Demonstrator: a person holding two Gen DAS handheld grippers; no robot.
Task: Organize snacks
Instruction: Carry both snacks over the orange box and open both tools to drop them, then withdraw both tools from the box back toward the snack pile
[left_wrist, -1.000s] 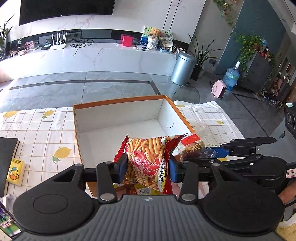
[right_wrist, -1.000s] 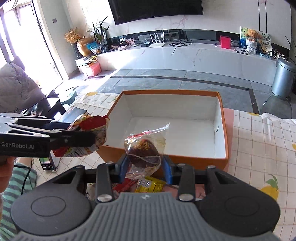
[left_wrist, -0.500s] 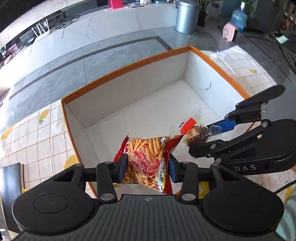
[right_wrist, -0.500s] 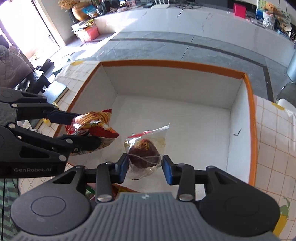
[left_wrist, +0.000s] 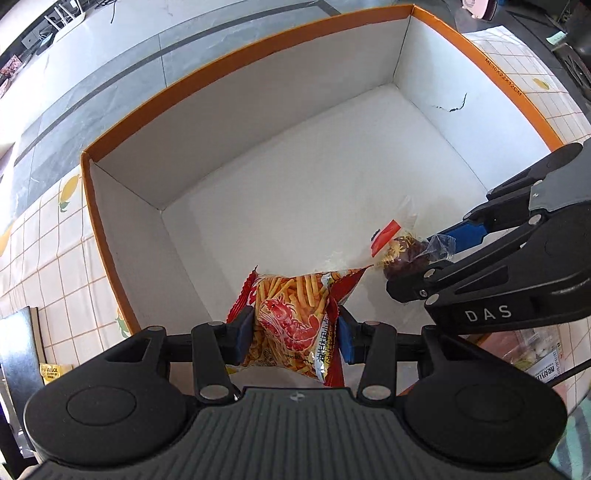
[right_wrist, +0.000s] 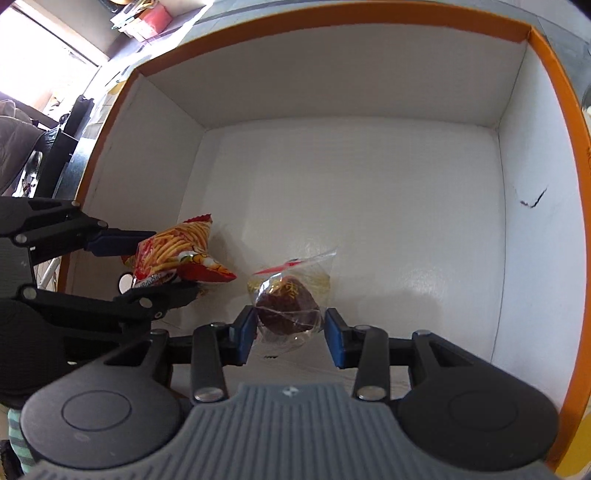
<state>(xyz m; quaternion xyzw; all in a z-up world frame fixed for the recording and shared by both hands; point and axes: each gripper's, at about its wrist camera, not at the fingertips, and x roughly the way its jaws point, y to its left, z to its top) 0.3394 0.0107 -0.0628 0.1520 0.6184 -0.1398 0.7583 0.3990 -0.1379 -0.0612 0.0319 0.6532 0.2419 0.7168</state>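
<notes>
- Orange-rimmed cardboard box (left_wrist: 236, 62), white inside and with nothing lying in it, sits right under both grippers, so the coming move looks like a plain release downward into it.
- left gripper (left_wrist: 295, 334) is clamped on the red shrimp-stick bag (left_wrist: 291, 317), pads squeezing its sides; the bag hangs over the box floor near the left wall (whether it touches the bottom can't be told).
- right gripper (right_wrist: 290, 330) has the clear-wrapped brown pastry (right_wrist: 286, 304) between its pads. The left pad presses on the wrapper, the right one shows a small gap, so the hold looks light.
- The two snacks hang just beside each other, shrimp bag to the left, pastry to the right, both toward the near wall. Most of the floor beyond them is free.
- Box stands on a lemon-print checked tablecloth (left_wrist: 44, 251), with grey tiled floor (left_wrist: 92, 74) beyond.
</notes>
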